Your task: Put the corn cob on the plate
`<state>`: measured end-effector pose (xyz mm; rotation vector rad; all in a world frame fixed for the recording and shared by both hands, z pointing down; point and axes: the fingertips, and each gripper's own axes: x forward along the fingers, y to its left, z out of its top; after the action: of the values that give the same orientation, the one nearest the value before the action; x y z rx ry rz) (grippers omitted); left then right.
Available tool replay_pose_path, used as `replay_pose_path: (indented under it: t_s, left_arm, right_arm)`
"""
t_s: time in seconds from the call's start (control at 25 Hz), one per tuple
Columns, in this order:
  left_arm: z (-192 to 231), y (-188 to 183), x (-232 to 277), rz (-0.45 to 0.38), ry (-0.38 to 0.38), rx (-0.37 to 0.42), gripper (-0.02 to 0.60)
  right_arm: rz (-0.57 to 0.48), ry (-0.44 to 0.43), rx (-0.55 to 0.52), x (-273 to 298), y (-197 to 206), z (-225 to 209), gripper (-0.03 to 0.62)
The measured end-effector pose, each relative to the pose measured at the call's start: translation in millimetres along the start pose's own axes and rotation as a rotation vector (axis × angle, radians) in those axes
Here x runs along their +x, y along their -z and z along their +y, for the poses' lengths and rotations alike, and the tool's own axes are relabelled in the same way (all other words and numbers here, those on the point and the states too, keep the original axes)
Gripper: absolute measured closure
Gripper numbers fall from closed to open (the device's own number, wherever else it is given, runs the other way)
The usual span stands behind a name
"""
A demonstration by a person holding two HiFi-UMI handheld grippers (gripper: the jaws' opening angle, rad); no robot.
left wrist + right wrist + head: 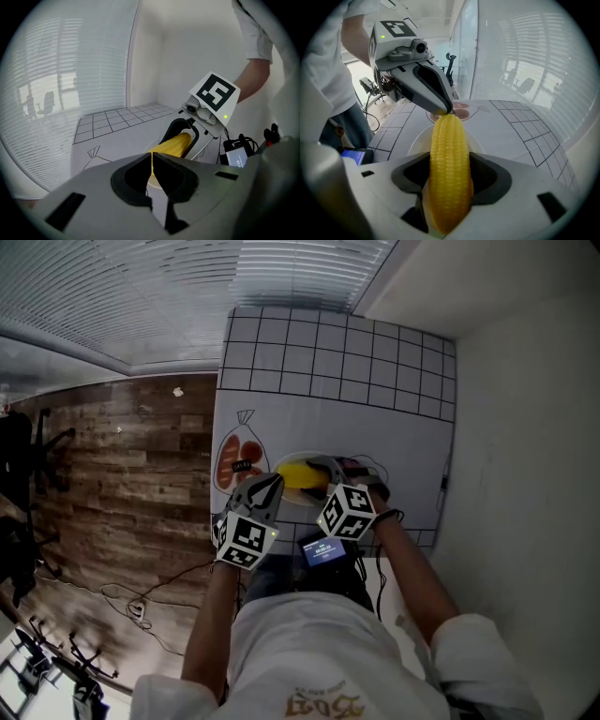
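Right hand-held gripper [450, 180] clamps corn cob [449, 150] over plate [417, 140]; left hand-held gripper [151, 161] closed, empty, tip at cob's end.

We can read no word or number for certain. The cube [246, 540] on the left hand-held gripper [270, 484] and the one on the right hand-held gripper [319, 472] carry black-and-white square patterns, not letters. The screen [322, 551] just behind the right hand-held gripper and the shirt print [323, 701] are too small to read.
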<state>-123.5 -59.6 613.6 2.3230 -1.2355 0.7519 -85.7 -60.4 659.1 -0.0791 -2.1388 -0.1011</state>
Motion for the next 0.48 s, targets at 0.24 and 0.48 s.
replay_pose_path:
  t_s: [0.24,0.48]
  left_arm:
    - [0.6,0.4,-0.6,-0.005,0.016,-0.004,0.571]
    - [3.2,1.0,0.0,-0.003,0.019,-0.007,0.571]
  right_arm:
    - [-0.011,-0.028,0.050,1.5,-3.5,2.5,0.330]
    - [-0.019,-0.035,0.054,3.9,-6.1,2.7,0.327]
